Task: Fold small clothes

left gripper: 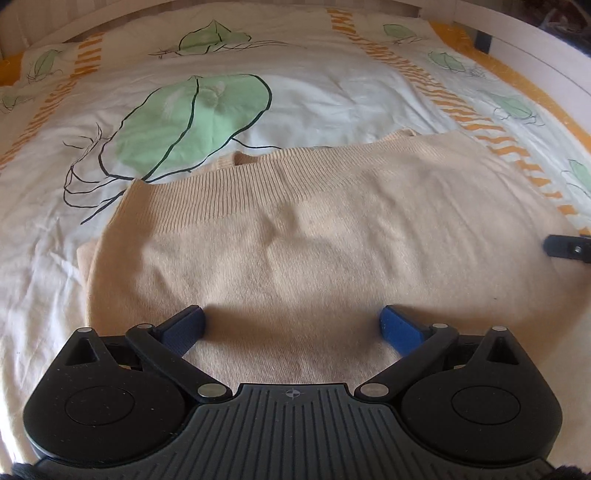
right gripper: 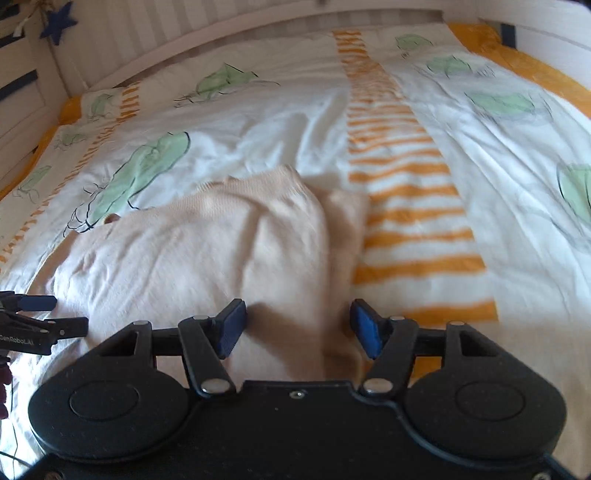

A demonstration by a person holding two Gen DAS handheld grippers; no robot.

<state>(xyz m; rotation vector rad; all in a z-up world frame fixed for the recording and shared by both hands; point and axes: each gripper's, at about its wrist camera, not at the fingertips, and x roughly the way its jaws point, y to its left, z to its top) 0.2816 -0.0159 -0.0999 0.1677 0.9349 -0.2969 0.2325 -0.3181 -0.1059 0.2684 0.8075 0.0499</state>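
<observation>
A beige knit sweater (left gripper: 332, 229) lies folded on the bed, its ribbed hem facing away. It also shows in the right wrist view (right gripper: 207, 251), with a folded edge running along its right side. My left gripper (left gripper: 293, 326) is open and empty, its blue pads low over the sweater's near part. My right gripper (right gripper: 299, 325) is open and empty over the sweater's right folded edge. The right gripper's finger shows at the right edge of the left wrist view (left gripper: 569, 249). The left gripper shows at the left edge of the right wrist view (right gripper: 37, 321).
The bed cover (left gripper: 332, 85) is white with green leaf prints and orange striped bands (right gripper: 402, 192). A white bed frame (right gripper: 221, 26) curves around the far side. A blue star (right gripper: 59, 20) hangs at the top left.
</observation>
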